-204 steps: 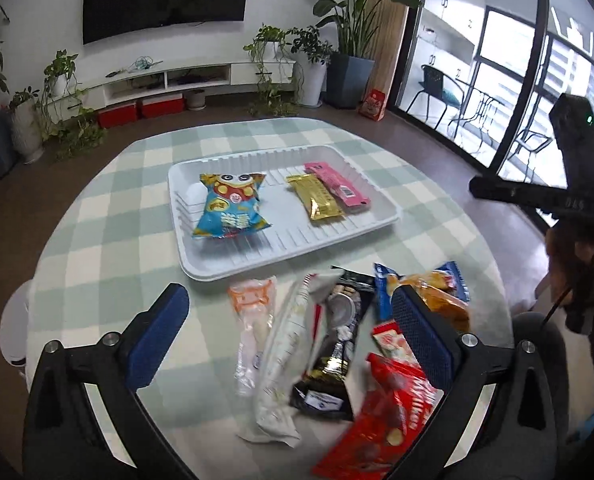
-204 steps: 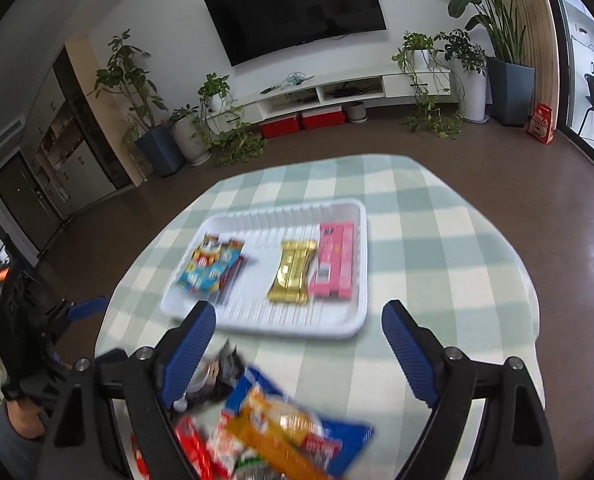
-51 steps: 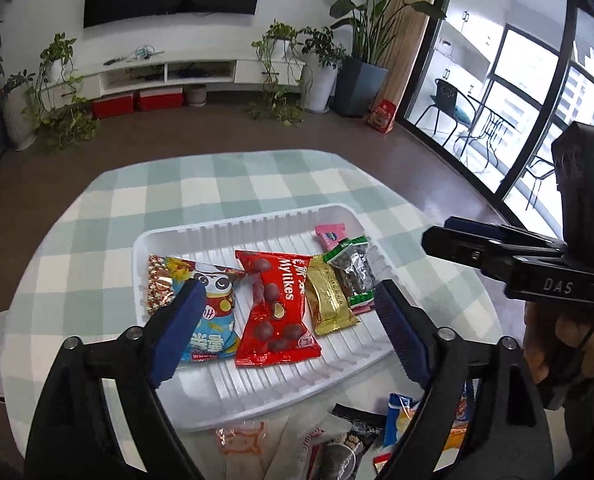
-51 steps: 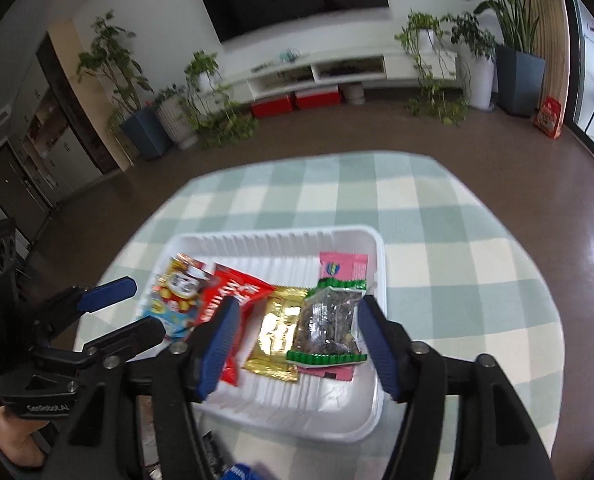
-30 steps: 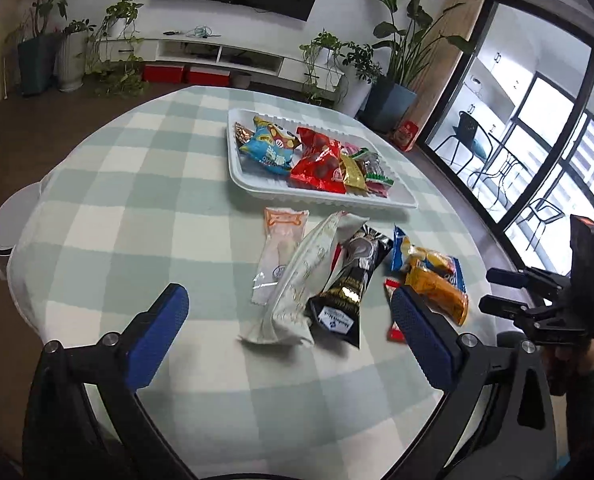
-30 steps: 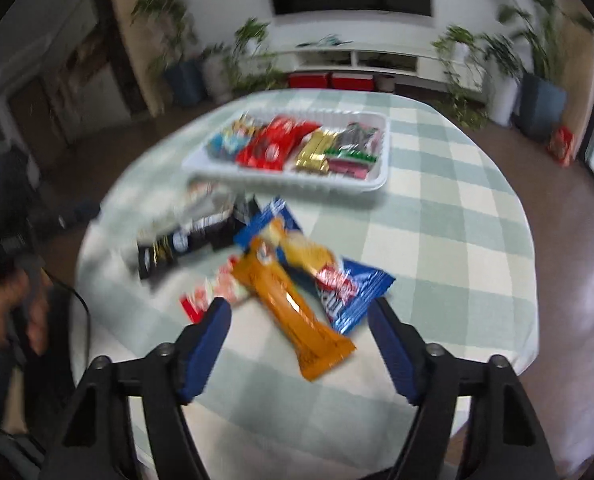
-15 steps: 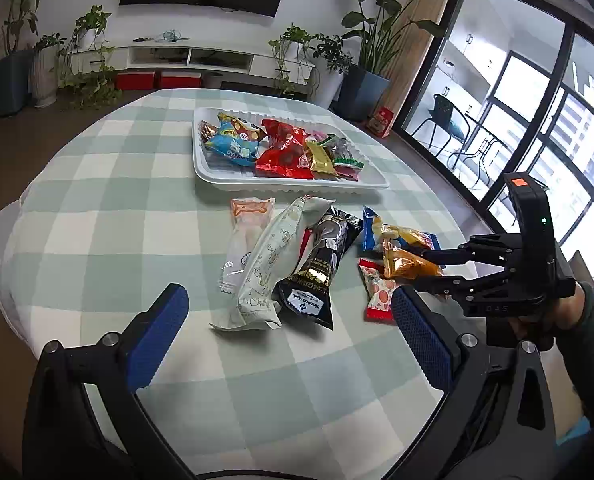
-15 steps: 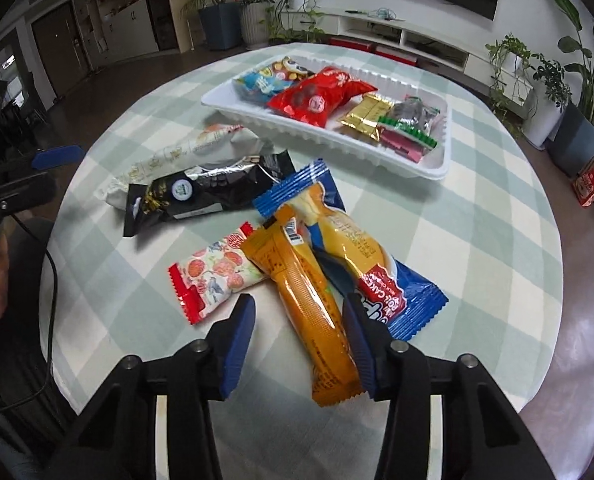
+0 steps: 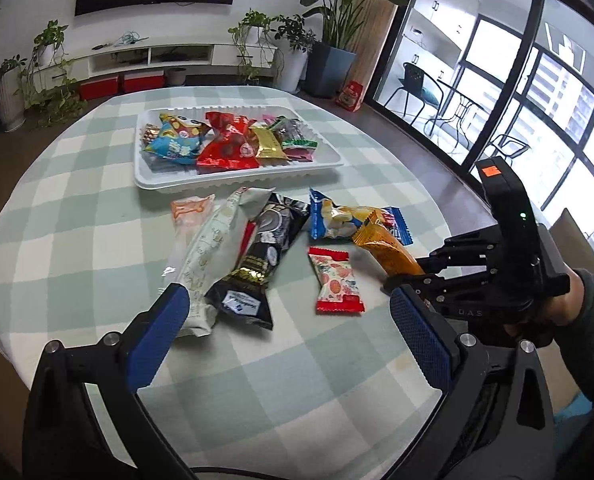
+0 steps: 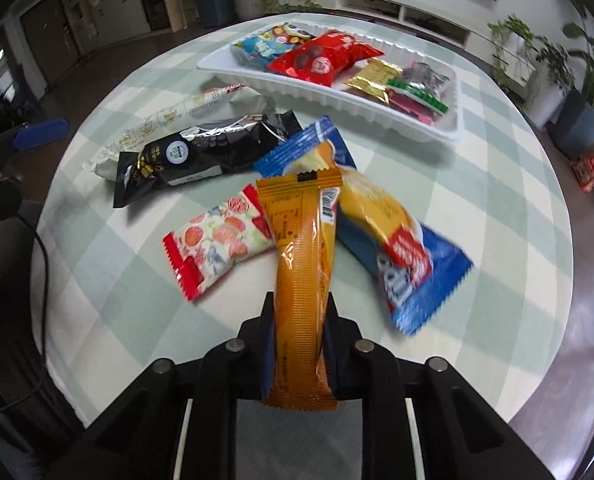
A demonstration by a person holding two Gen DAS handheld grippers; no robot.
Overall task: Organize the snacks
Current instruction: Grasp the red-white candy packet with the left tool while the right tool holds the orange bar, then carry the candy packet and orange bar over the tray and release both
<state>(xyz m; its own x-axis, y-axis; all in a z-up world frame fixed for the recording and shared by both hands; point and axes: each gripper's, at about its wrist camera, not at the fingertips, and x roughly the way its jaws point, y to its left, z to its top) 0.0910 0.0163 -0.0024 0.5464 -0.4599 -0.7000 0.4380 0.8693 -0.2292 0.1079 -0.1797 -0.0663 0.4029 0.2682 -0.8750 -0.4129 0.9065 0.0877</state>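
Right gripper (image 10: 299,354) closing on the orange snack bar (image 10: 303,280).
Its jaws, wide apart a second ago, now pinch the bar's near end at the table's near edge; tray (image 10: 455,128) transfer comes next. Left gripper (image 9: 289,340) jaws apart, empty.

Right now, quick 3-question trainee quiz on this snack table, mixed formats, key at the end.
1. True or false: the fingers of the right gripper are closing around the orange snack bar.
2. Multiple choice: on which packet does the far end of that bar lie? A) the blue snack packet B) the black packet C) the red bag in the white tray
3. Fill in: the left gripper is ____ and holds nothing.

Key: 1 true; 2 A; 3 open
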